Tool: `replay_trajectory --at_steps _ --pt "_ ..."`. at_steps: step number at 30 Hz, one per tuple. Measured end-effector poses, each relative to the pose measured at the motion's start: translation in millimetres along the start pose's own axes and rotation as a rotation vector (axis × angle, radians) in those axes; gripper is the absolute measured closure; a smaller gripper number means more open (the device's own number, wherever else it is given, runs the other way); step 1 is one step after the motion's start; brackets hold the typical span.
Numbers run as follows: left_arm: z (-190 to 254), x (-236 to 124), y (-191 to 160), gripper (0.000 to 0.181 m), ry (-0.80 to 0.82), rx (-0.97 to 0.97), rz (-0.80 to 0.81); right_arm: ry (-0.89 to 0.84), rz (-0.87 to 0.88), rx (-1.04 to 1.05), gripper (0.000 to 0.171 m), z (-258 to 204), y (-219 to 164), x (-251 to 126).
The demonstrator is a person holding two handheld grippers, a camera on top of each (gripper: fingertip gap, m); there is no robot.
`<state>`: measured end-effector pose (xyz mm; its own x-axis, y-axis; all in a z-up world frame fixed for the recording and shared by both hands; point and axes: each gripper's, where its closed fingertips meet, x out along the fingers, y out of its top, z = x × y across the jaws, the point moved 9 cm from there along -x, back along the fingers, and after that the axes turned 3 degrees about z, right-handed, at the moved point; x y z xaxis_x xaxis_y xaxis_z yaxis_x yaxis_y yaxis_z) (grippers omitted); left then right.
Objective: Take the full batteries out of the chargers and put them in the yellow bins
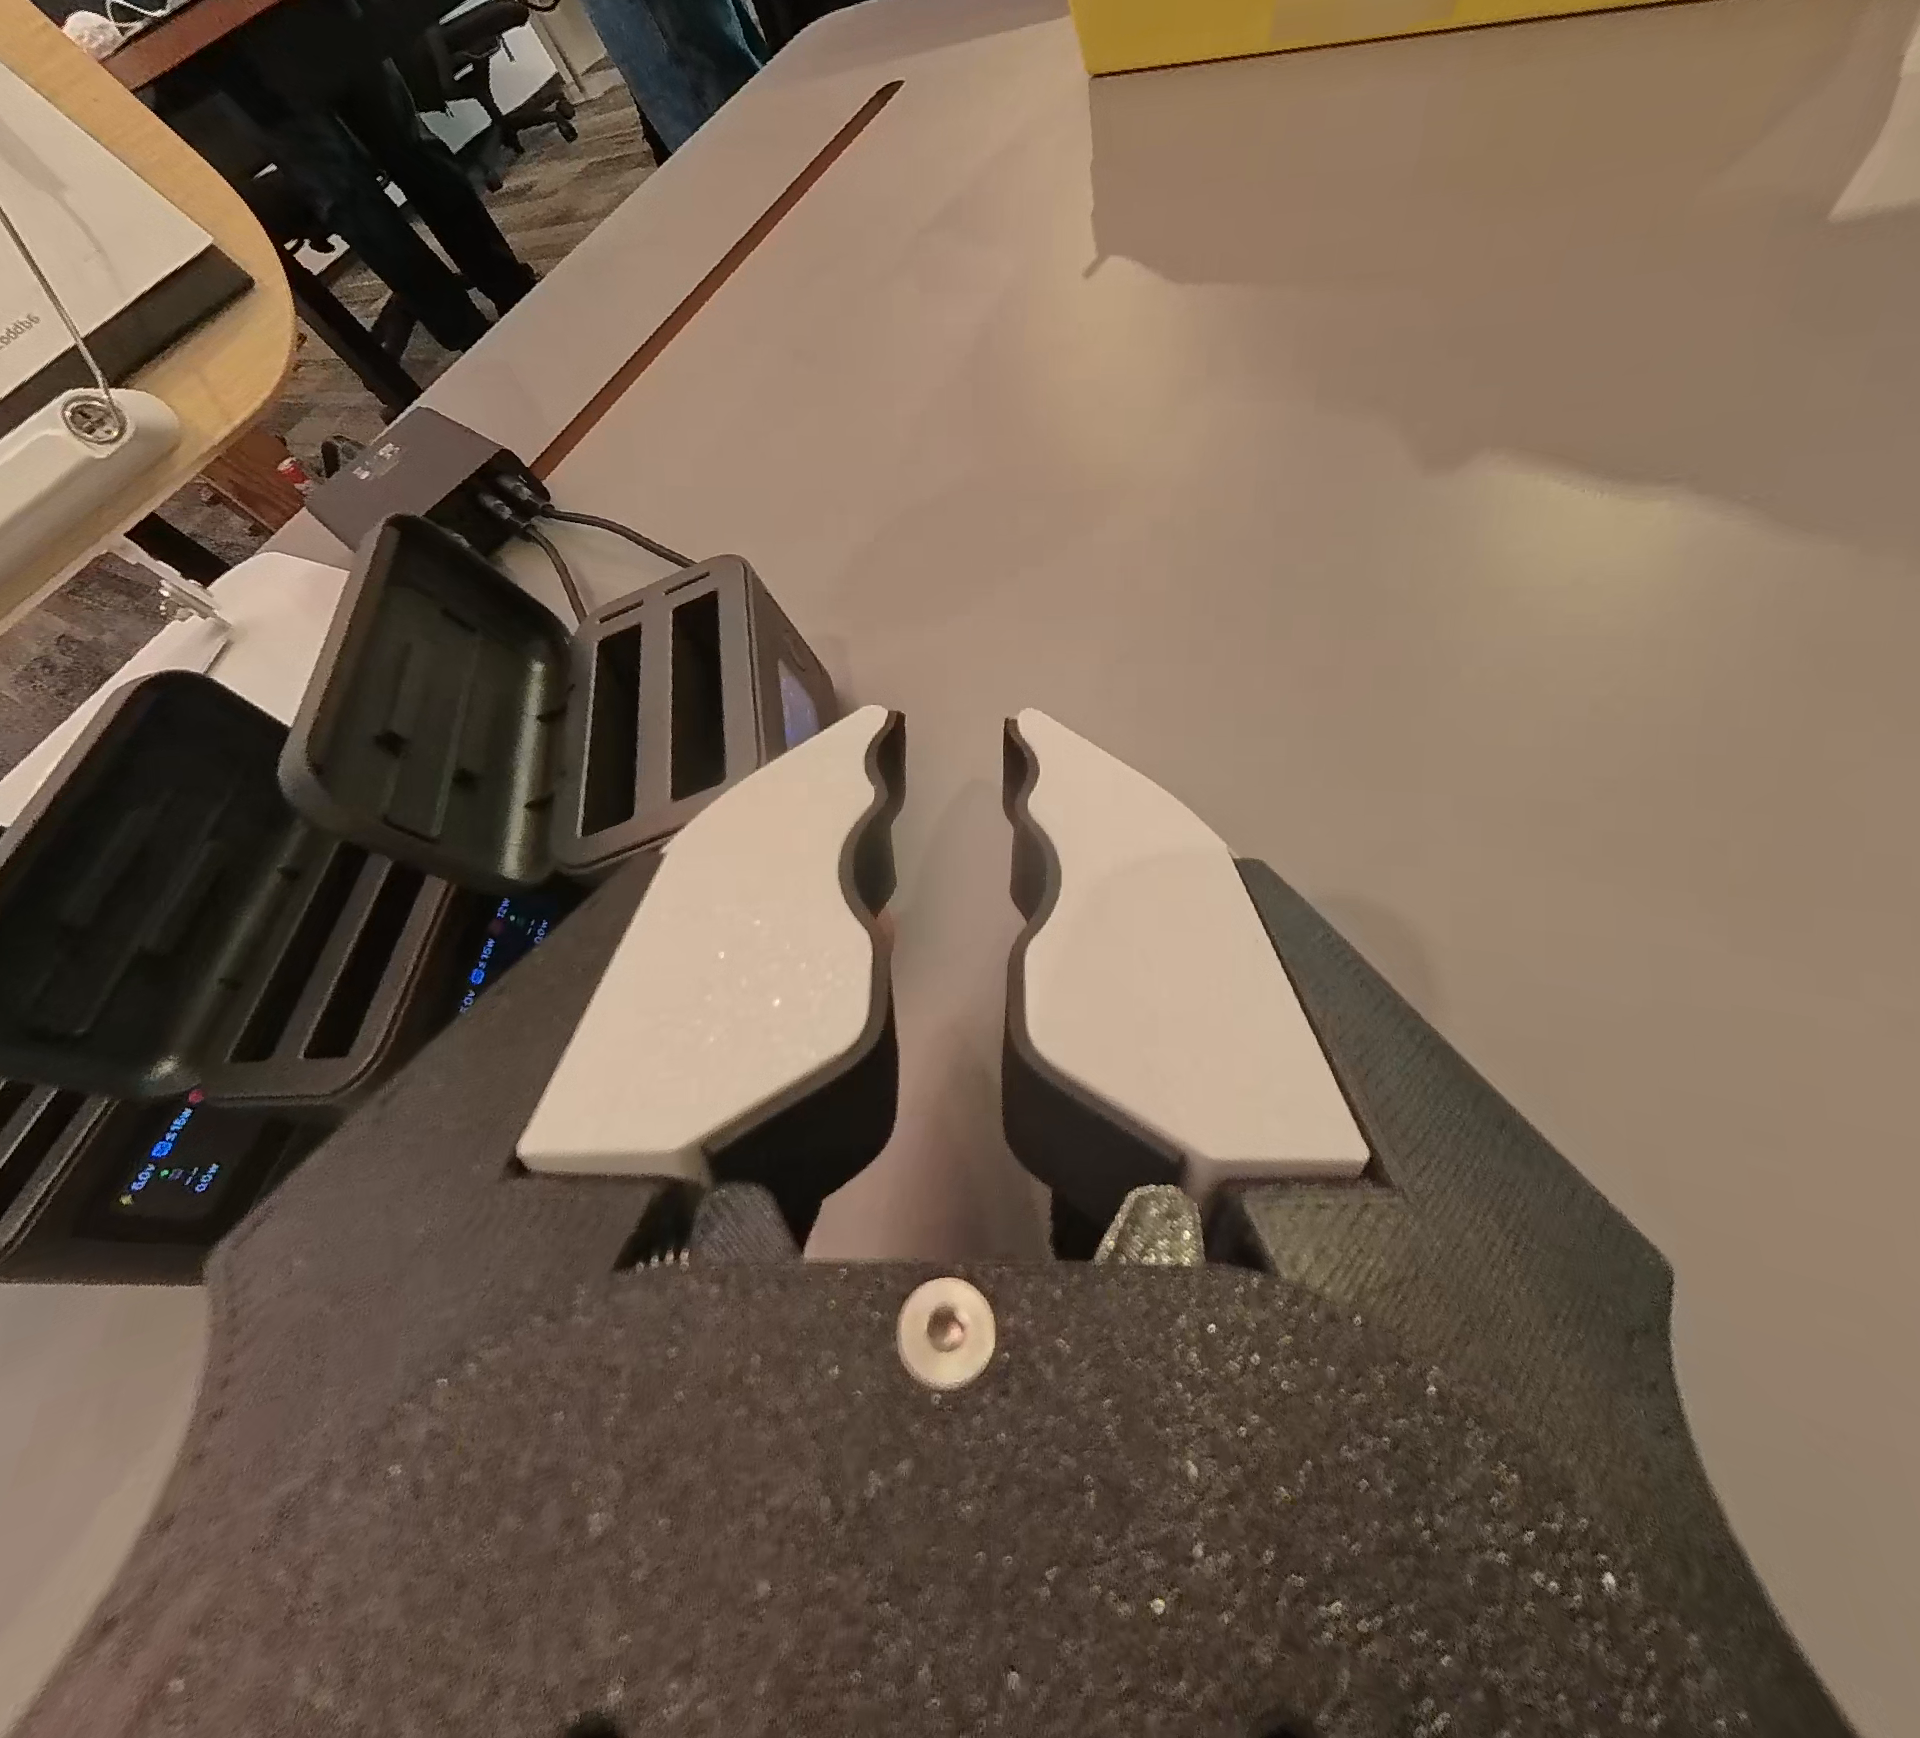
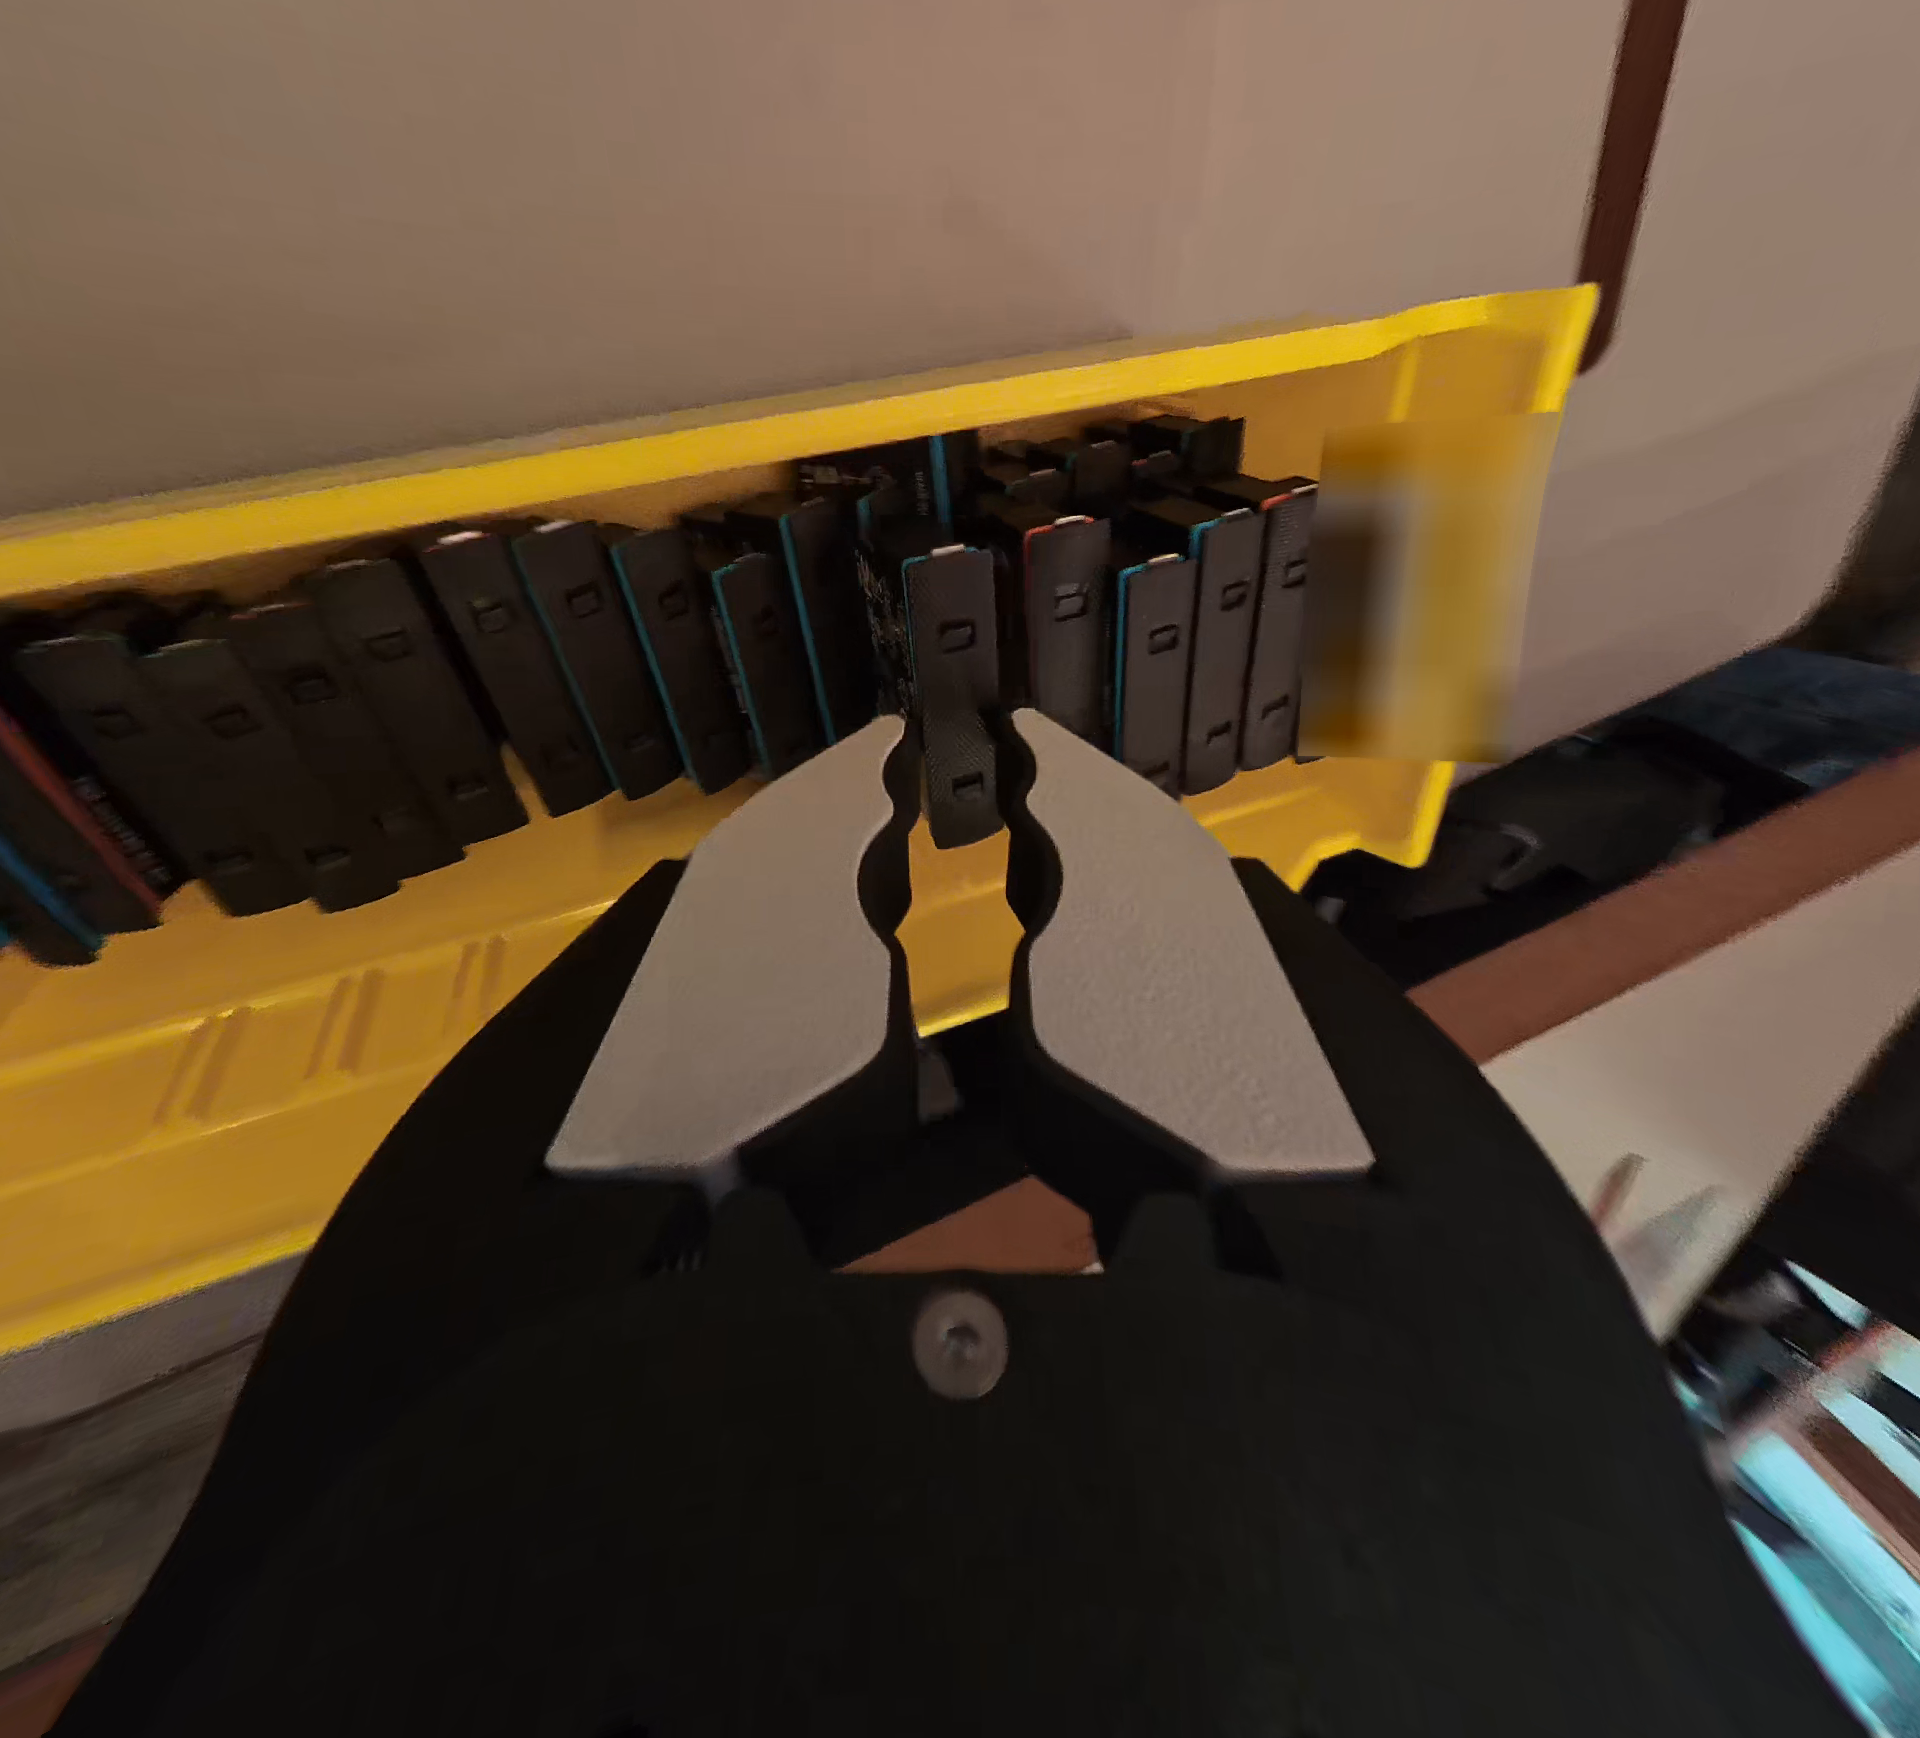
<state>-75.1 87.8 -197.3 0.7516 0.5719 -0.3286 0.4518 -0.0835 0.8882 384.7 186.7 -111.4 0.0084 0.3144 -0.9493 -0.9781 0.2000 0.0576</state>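
Right hand-held gripper (image 2: 958, 732) pinches a slim, rigid black plastic battery (image 2: 956, 701) by its flat sides above the yellow plastic bin (image 2: 1039, 384); left hand-held gripper (image 1: 953, 727) hangs released, empty.

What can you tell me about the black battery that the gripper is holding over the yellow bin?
The battery is a slim black block with a bumpy, textured face, small square notches and a pale tab at its far end. It looks like plastic. The right hand-held gripper pinches its near end between two grey fingers. It points away, over the yellow bin, among the row of similar batteries standing inside. Whether it touches them is unclear.
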Motion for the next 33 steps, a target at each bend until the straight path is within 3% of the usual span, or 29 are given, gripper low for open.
replay_trajectory --at_steps 4,12,18,22,25,29,33 --pt "0.1 0.4 -0.1 0.164 -0.003 0.000 -0.004 0.124 0.011 0.059 0.158 4.7 1.2 -0.9" --pt "-0.2 0.2 -0.1 0.164 -0.004 -0.004 -0.003 0.062 -0.047 0.033 0.164 11.5 3.8 9.9" --pt "0.6 0.3 -0.1 0.164 -0.006 0.003 -0.005 -0.004 -0.015 0.047 0.164 11.1 4.4 -8.2" --pt "-0.1 -0.2 0.2 0.164 -0.005 -0.004 0.001 -0.156 0.160 0.097 0.163 13.9 26.9 -46.1" --pt "-0.7 -0.8 0.5 0.164 -0.004 -0.009 0.008 -0.284 0.361 0.133 0.151 8.1 58.0 -77.2" --pt "0.2 -0.6 0.5 0.164 -0.005 -0.001 0.006 -0.405 0.652 0.231 0.128 -6.7 104.6 -103.9" --pt "-0.4 -2.2 2.0 0.164 -0.005 -0.010 0.023 -0.370 0.845 0.359 0.096 -28.9 154.2 -94.9"
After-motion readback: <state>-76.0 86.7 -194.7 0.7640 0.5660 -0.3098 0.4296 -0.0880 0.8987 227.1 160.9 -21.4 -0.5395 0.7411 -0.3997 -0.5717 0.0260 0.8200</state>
